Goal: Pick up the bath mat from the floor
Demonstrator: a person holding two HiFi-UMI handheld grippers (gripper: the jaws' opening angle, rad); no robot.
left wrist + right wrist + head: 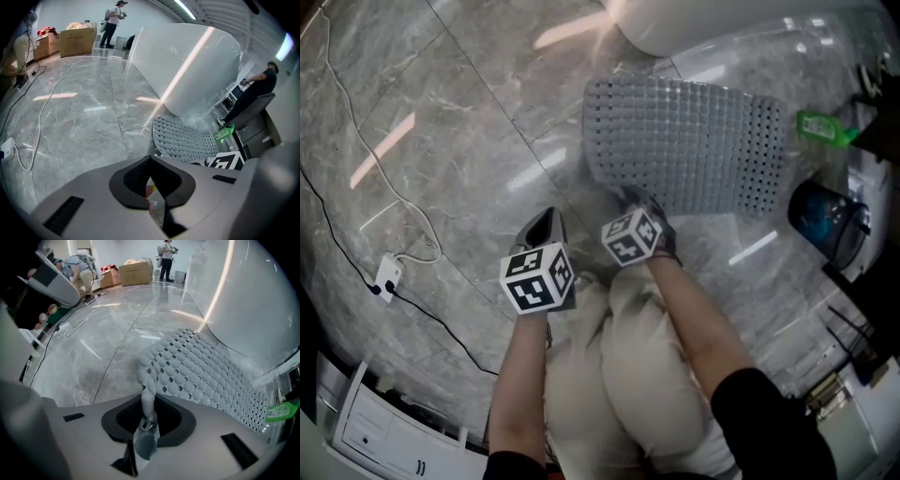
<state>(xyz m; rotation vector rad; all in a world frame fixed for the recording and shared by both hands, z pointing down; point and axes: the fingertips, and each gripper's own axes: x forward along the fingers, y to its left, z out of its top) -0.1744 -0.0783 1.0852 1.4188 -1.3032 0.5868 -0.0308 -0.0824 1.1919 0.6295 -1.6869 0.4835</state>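
Observation:
The grey perforated bath mat (694,141) lies on the marble floor beside the white bathtub (675,23). My right gripper (630,197) is at the mat's near left corner and points steeply down. In the right gripper view the mat (206,366) has its corner pulled up into a fold, and the right gripper (147,416) is shut on that fold. My left gripper (546,217) hangs just left of the right one, over bare floor and off the mat. Its jaws (150,180) stand together with nothing of the mat (183,138) between them.
A green bottle (823,127) and a dark blue round container (825,220) stand right of the mat. A white power strip (387,274) with cables lies on the floor at left. A white drawer unit (384,436) is at the bottom left. People and cardboard boxes (77,40) are far off.

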